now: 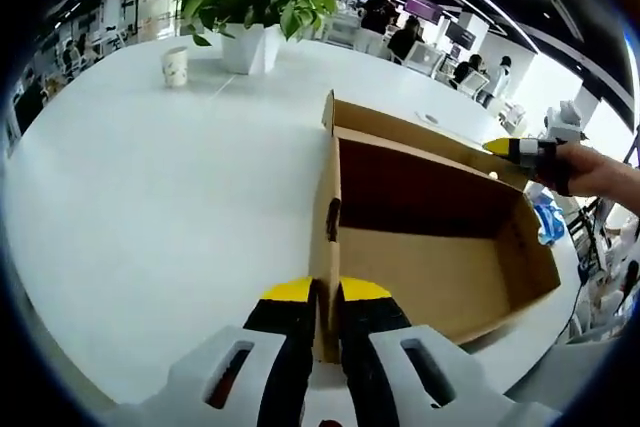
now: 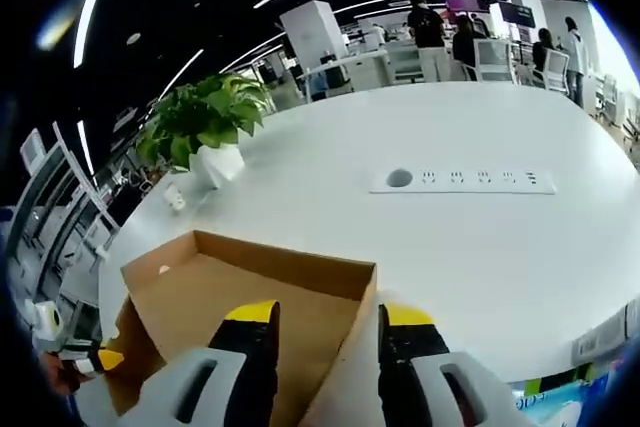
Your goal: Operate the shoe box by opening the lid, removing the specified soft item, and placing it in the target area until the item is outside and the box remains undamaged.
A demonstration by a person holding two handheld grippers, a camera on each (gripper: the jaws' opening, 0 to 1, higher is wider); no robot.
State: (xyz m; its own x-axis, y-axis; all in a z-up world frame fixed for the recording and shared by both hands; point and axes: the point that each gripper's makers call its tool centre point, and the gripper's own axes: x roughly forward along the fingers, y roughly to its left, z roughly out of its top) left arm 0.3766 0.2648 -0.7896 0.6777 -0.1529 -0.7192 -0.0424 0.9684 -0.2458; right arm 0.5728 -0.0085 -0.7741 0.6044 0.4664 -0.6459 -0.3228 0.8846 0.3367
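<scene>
An open brown cardboard shoe box (image 1: 440, 272) lies on the white table (image 1: 150, 207). Its inside looks bare, with no soft item showing. My left gripper (image 1: 327, 292) is shut on the box's near end wall, the cardboard pinched between the yellow-tipped fingers. The right gripper (image 1: 507, 147), held by a hand, reaches the box's far long wall. In the right gripper view that gripper (image 2: 328, 315) stands open, its jaws straddling the box wall (image 2: 355, 332) with wide gaps. The left gripper's yellow tip (image 2: 105, 359) shows at the box's far end.
A potted green plant (image 1: 262, 7) and a paper cup (image 1: 175, 65) stand at the table's far side. A socket strip (image 2: 460, 181) is set into the tabletop beyond the box. The table edge runs close to the box's right side. People sit at desks behind.
</scene>
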